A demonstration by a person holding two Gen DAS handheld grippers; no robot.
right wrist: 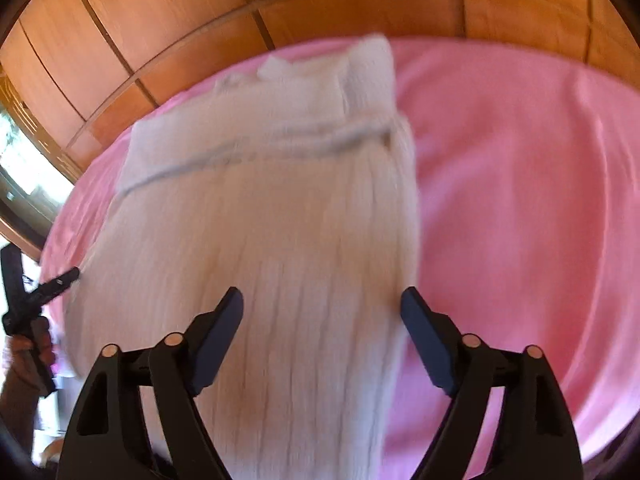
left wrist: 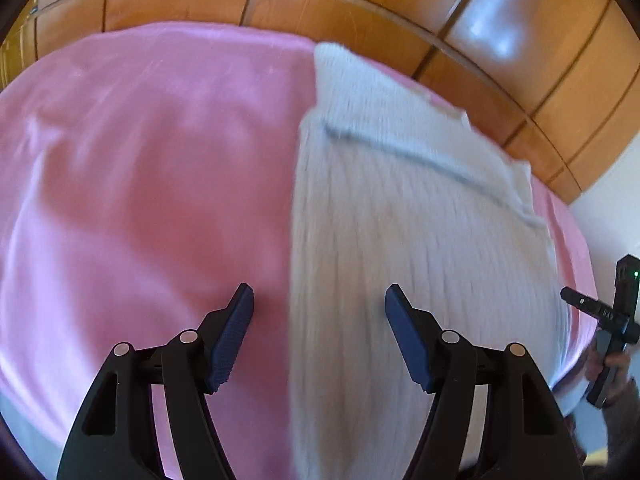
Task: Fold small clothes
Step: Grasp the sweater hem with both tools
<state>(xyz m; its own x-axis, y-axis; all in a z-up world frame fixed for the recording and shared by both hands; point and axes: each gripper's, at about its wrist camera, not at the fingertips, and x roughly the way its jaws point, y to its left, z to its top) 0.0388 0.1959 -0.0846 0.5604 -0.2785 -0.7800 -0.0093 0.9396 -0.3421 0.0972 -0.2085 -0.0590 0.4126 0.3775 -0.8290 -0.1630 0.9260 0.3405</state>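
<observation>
Garment (right wrist: 280,240) lies flat on the pink bed (left wrist: 140,160) for folding — left gripper (left wrist: 320,332) and right gripper (right wrist: 322,336) wide, empty, probably nearing its hem.

A pink sheet (left wrist: 140,168) covered the bed. Beyond its far edge stood glossy wooden wardrobe panels (left wrist: 360,12); a window (right wrist: 16,152) adjoined those panels.

No text, label or number can be read anywhere.
</observation>
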